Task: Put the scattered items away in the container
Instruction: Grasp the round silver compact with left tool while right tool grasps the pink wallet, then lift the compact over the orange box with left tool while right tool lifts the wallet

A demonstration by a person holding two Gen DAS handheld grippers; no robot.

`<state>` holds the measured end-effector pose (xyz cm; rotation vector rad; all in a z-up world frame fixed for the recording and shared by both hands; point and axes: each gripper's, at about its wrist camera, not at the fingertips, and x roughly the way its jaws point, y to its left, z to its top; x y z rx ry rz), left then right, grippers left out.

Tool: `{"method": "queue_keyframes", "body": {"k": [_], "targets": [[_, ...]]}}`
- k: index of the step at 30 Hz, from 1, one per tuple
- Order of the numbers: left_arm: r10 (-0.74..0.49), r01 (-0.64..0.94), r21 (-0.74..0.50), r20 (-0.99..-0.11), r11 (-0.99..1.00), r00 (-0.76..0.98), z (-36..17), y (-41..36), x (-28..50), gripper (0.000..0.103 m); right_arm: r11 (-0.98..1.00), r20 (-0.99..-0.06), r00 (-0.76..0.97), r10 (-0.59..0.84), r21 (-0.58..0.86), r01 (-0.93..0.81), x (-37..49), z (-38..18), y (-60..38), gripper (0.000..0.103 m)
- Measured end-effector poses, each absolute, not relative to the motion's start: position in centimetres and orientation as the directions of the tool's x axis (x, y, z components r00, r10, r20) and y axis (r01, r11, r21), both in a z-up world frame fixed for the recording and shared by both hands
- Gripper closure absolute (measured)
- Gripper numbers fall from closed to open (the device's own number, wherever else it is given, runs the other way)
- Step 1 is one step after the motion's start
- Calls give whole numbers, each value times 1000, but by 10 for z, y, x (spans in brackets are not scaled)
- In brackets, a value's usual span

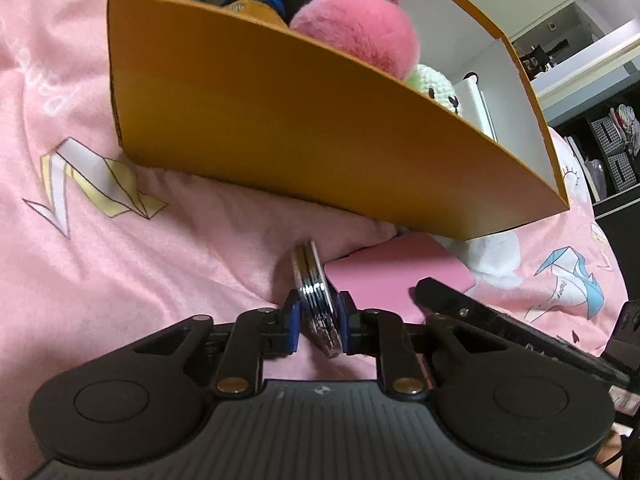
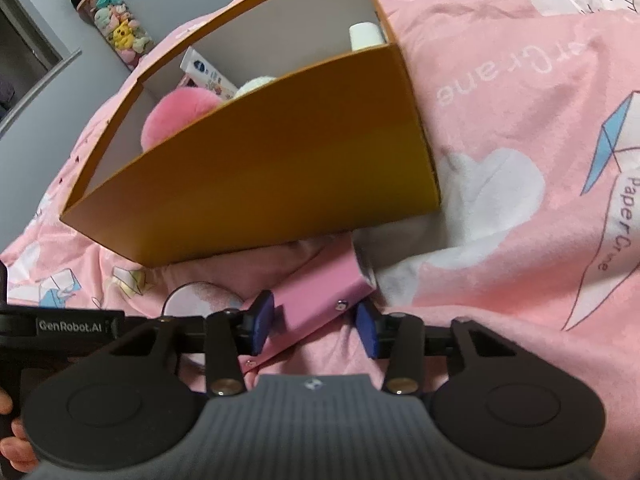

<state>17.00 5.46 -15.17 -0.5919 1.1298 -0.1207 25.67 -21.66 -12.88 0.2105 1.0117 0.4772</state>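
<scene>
Toys already fill the orange box (image 1: 304,128) ahead of both tools — left gripper (image 1: 318,320) pinches a round compact mirror (image 1: 316,292), right gripper (image 2: 314,326) straddles the pink case (image 2: 320,300), jaws apart — both still outside.

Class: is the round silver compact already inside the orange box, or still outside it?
Outside: the compact sits pinched in the left hand-held gripper, in front of the orange box.

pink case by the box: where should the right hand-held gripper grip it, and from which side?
Grip the pink case across its short width at the near end, coming in low from the front. It lies flat on the blanket, long axis pointing away, far end tucked by the orange box. The right hand-held gripper is open and already straddles that end.
</scene>
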Motion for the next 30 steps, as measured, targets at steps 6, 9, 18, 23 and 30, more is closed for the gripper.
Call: {"method": "queue_keyframes", "body": {"k": [6, 9, 18, 23, 30], "targets": [[-344, -198, -473, -818, 859, 462, -137, 60, 157, 86, 861, -734, 458, 502, 372, -347, 244, -115, -213, 71], [-326, -196, -461, -815, 866, 479, -127, 63, 150, 86, 847, -719, 469, 513, 338, -409, 235, -105, -205, 76], [-232, -172, -378, -807, 910, 543, -95, 67, 129, 87, 790, -684, 459, 567, 292, -540, 217, -79, -189, 83], [-175, -167, -312, -818, 935, 548, -92, 65, 128, 87, 770, -697, 437, 569, 263, -582, 215, -79, -178, 84], [-178, -169, -303, -837, 938, 517, -107, 66, 131, 87, 767, -705, 423, 569, 269, -582, 222, -85, -174, 83]]}}
